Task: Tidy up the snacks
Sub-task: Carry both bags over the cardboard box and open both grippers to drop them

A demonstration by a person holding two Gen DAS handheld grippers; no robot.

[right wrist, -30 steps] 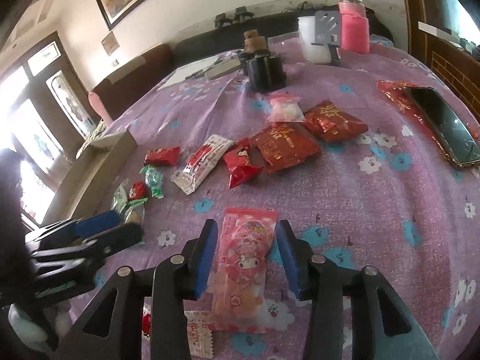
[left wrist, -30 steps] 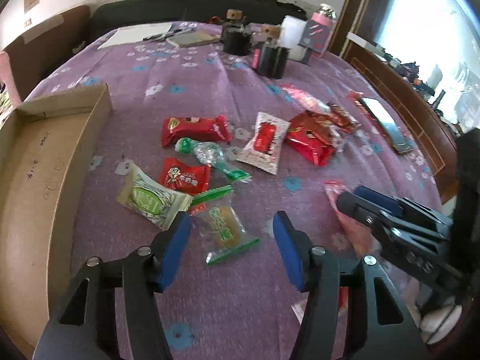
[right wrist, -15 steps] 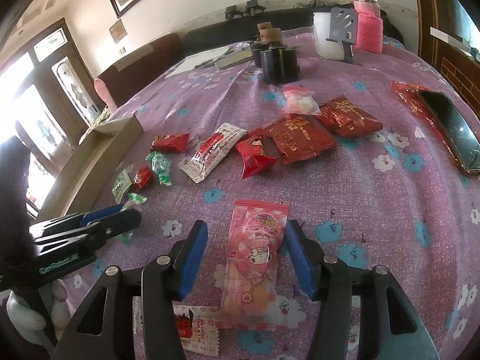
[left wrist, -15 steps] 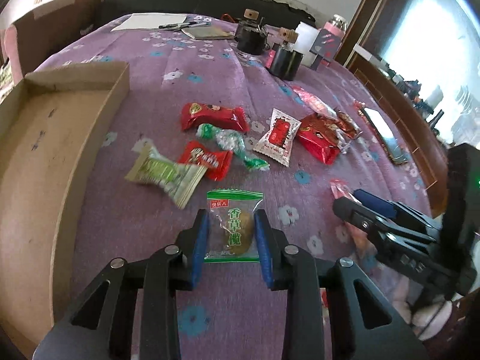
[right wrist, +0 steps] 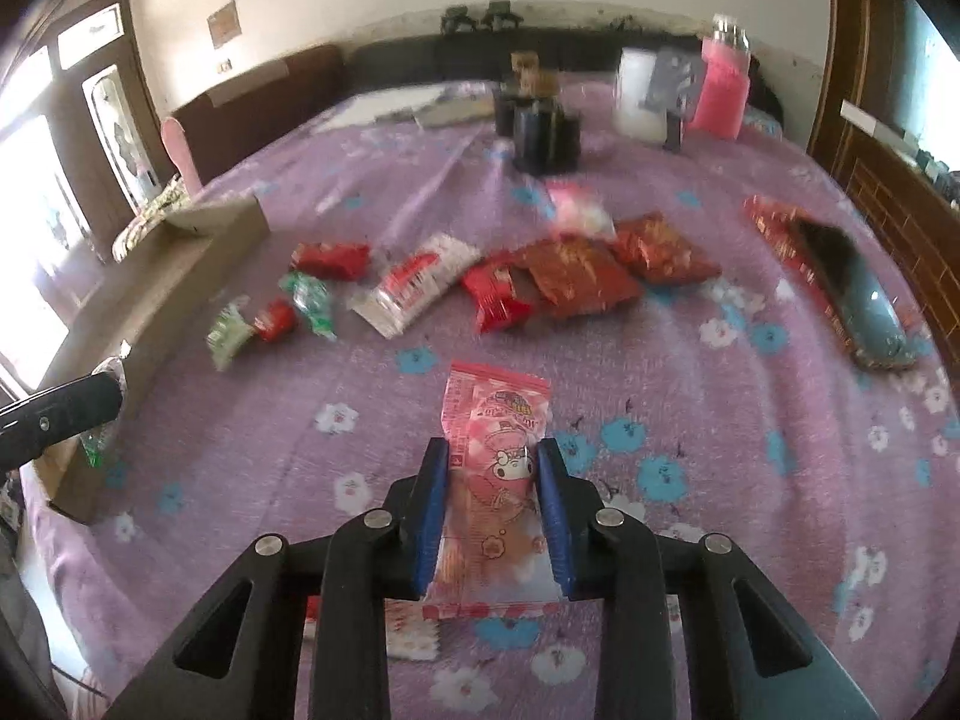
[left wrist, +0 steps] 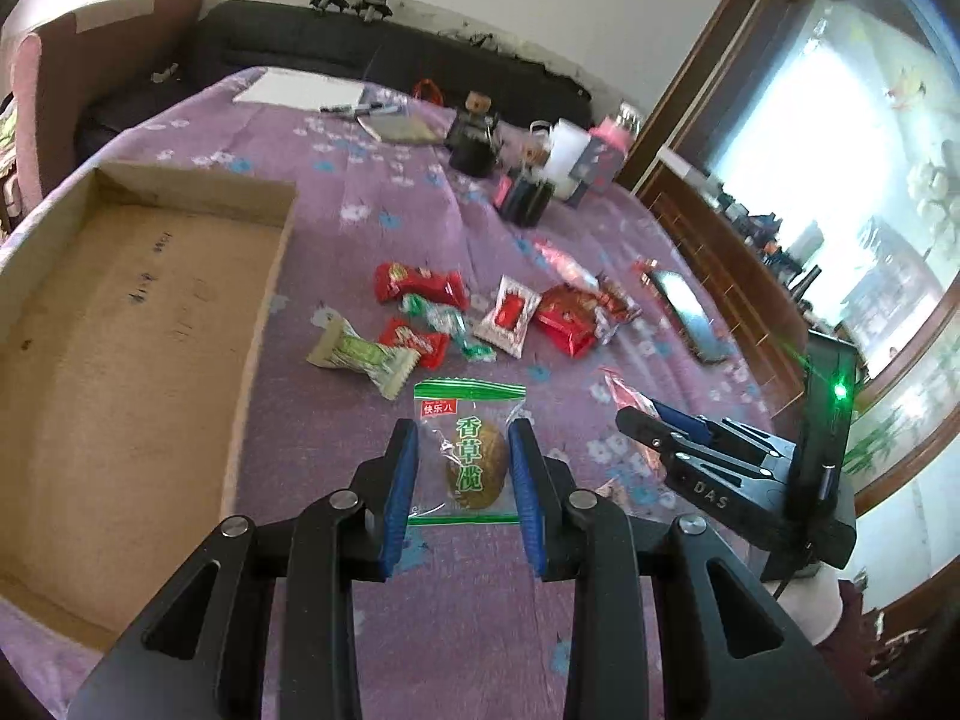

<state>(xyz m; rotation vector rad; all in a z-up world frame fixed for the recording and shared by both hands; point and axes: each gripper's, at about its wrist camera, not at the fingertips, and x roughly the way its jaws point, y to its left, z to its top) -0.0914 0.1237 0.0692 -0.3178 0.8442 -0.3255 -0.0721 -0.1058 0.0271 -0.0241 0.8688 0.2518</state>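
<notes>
Green olive packet, loose a second ago, is pinched by left hand-held gripper; right hand-held gripper has just closed on pink packet.

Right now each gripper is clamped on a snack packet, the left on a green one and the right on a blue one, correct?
Nearly. The left gripper does clamp the green-edged olive packet, but the right gripper's packet is pink, not blue: the right wrist view shows the pink cartoon packet between its pads.
</notes>
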